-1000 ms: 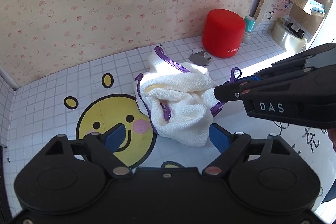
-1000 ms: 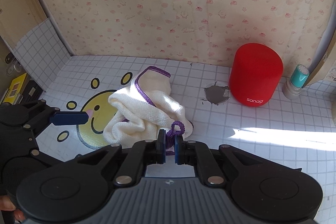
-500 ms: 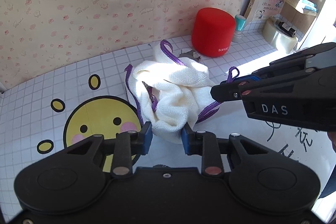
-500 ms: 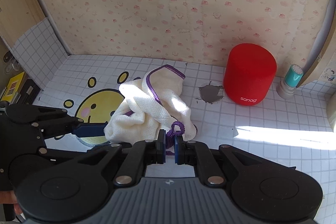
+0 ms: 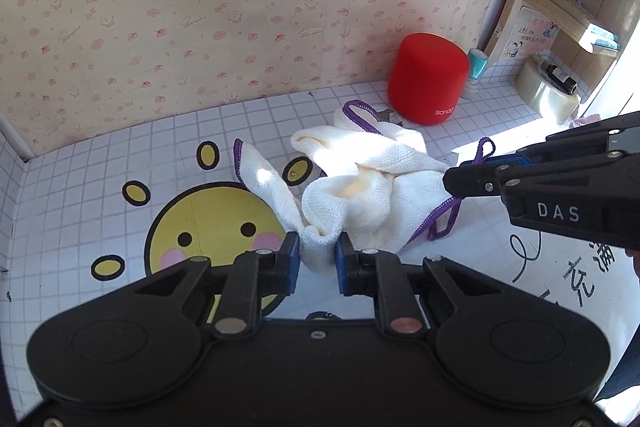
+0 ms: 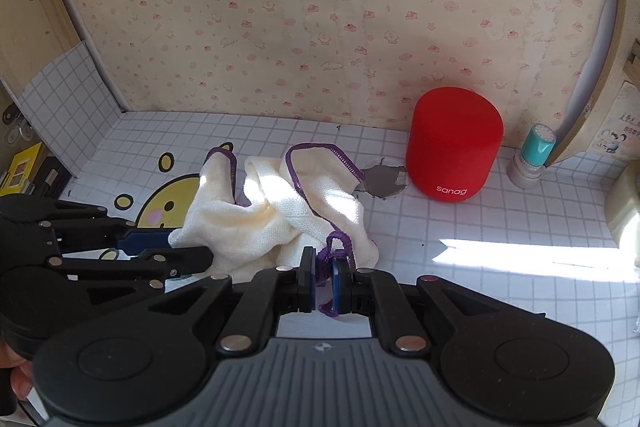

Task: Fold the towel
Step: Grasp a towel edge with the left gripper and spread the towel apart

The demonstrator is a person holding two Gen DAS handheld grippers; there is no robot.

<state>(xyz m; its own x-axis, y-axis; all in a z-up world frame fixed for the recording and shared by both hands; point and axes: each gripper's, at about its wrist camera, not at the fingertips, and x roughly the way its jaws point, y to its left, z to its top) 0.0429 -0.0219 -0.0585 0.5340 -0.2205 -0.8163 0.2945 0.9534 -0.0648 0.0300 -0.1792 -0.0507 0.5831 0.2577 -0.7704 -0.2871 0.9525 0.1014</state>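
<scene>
The towel [image 5: 360, 187], cream-white with purple stitched edging, lies crumpled near the middle of the tiled surface [image 5: 120, 155], partly over the right side of the yellow smiley face [image 5: 216, 223] printed there, and short of the back wall. The left gripper [image 5: 317, 259] reaches in low from the near edge, its body level and pointing toward the back wall; its blue-padded fingers are closed on a bunched fold at the towel's near side, with cloth filling the gap between them. The right gripper [image 6: 322, 277] comes in from the right side of the surface, seen in the left view as a long black body marked DAS lying nearly horizontal and pointing left. Its jaws are clenched on the purple hanging loop [image 6: 338, 243] at the towel's right corner, the cord standing up above the pads and trailing below them. Between the two grips the cloth sags in loose folds, one purple-edged flap standing up toward the back. A red cylindrical speaker [image 6: 454, 147] stands upright near the back edge, right of the towel and apart from it, with a torn grey patch [image 6: 382, 183] in the tile covering between them. A small teal-topped stamp [image 6: 534, 157] stands further right by the back right corner. Bright sunlight falls across the right part of the surface.
</scene>
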